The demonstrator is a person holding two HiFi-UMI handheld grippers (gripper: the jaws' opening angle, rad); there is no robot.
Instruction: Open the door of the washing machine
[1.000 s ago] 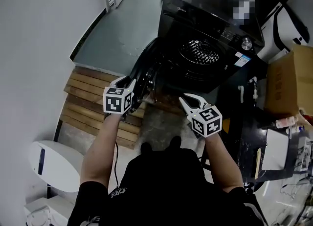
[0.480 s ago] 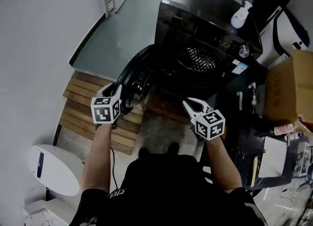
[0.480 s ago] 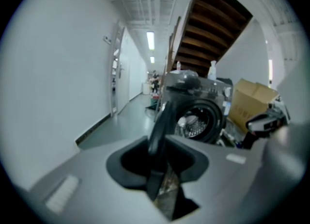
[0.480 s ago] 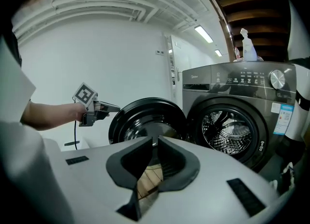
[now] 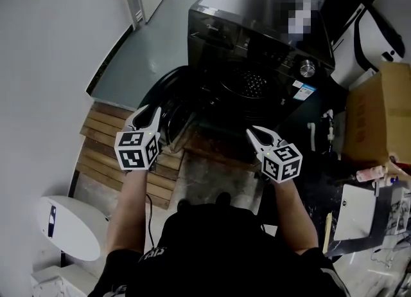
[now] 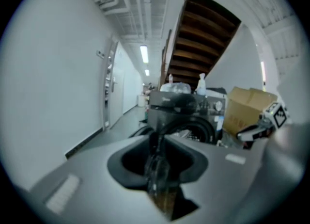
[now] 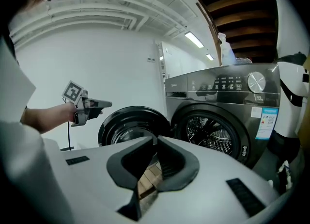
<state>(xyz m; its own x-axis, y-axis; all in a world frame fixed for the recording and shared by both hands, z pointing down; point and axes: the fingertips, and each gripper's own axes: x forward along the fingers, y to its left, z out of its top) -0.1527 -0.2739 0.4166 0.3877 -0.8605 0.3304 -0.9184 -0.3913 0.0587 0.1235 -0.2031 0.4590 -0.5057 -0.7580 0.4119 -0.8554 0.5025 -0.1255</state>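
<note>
Washing machine door is swung wide open to the left of the dark front-loading washing machine, baring the perforated drum. From overhead, the left gripper hangs just beside the door's outer rim, over a slatted wooden pallet. The right gripper sits low in front of the machine, well apart from the door. A cardboard box stands to the right.

Looking along the left gripper, its fingers are pressed together at the tips and aimed at the machine, with the door blurred behind the gap.

Looking along the right gripper, its fingers are likewise pressed together, with pallet slats showing through the gap. Beyond them, the left gripper points at the door's upper left rim. I cannot tell whether it touches.
</note>
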